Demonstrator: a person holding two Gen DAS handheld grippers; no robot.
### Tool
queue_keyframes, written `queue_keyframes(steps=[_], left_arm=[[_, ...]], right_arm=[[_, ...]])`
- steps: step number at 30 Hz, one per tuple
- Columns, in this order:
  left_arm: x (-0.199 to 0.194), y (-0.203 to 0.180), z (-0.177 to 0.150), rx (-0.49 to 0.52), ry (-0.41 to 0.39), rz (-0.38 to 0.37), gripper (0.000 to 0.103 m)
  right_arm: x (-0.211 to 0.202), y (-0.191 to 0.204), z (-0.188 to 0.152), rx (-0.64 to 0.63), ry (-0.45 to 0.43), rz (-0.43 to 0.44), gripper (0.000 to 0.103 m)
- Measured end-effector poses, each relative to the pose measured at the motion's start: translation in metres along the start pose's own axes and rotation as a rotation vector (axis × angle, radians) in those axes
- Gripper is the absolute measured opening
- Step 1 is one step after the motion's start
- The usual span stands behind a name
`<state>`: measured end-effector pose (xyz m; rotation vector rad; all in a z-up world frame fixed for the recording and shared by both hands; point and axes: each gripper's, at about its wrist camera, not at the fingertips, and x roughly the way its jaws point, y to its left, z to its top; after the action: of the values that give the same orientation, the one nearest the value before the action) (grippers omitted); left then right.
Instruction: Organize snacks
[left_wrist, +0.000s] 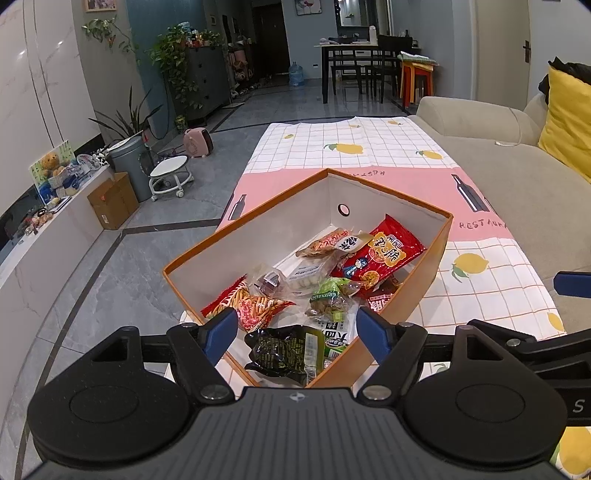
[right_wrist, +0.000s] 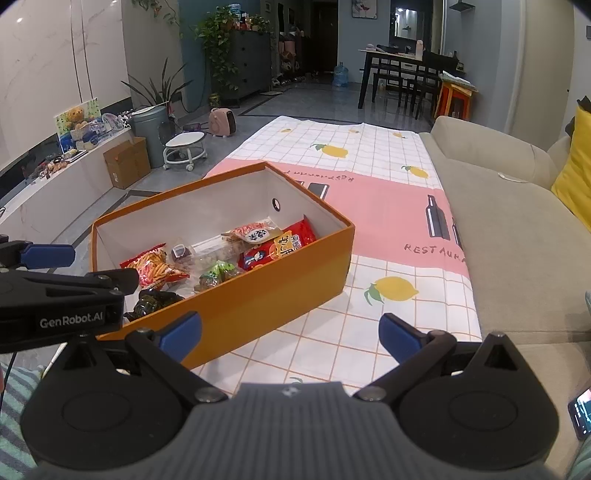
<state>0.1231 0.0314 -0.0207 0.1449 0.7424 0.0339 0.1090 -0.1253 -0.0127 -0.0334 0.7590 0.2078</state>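
An orange box (left_wrist: 417, 295) (right_wrist: 280, 280) stands on the patterned tablecloth (left_wrist: 369, 147) (right_wrist: 369, 177) and holds several snack packets. Among them are a red packet (left_wrist: 391, 251) (right_wrist: 291, 240), an orange-red stick-snack packet (left_wrist: 255, 304) (right_wrist: 155, 269), a green packet (left_wrist: 332, 295) (right_wrist: 216, 273) and a dark packet (left_wrist: 286, 350) (right_wrist: 151, 301) at the near end. My left gripper (left_wrist: 297, 334) hangs open just above the box's near end, over the dark packet, holding nothing. My right gripper (right_wrist: 290, 338) is open and empty over the cloth, right of the box.
A beige sofa (left_wrist: 498, 177) (right_wrist: 517, 229) with a yellow cushion (left_wrist: 569, 118) borders the cloth on the right. A phone (right_wrist: 581, 411) lies at the lower right. On the floor to the left are a cardboard carton (left_wrist: 114, 201), a grey bin (left_wrist: 129, 158) and a white wheeled stool (left_wrist: 171, 177).
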Motion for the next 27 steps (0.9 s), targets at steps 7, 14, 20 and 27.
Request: queue_keyframes(steps=[7, 14, 20, 27], left_arm=[[0.002, 0.002, -0.001, -0.007, 0.009, 0.02, 0.088], [0.003, 0.008, -0.001, -0.02, 0.012, 0.027, 0.088], [0.001, 0.011, 0.0, -0.033, 0.002, 0.022, 0.088], [-0.002, 0.011, 0.0, -0.041, -0.009, 0.017, 0.088]], right_arm=[[0.002, 0.0, -0.001, -0.001, 0.007, -0.005, 0.099], [0.003, -0.001, 0.0, 0.001, 0.013, -0.014, 0.099], [0.002, -0.001, 0.0, 0.001, 0.012, -0.019, 0.099], [0.0, -0.002, 0.0, 0.004, 0.011, -0.024, 0.099]])
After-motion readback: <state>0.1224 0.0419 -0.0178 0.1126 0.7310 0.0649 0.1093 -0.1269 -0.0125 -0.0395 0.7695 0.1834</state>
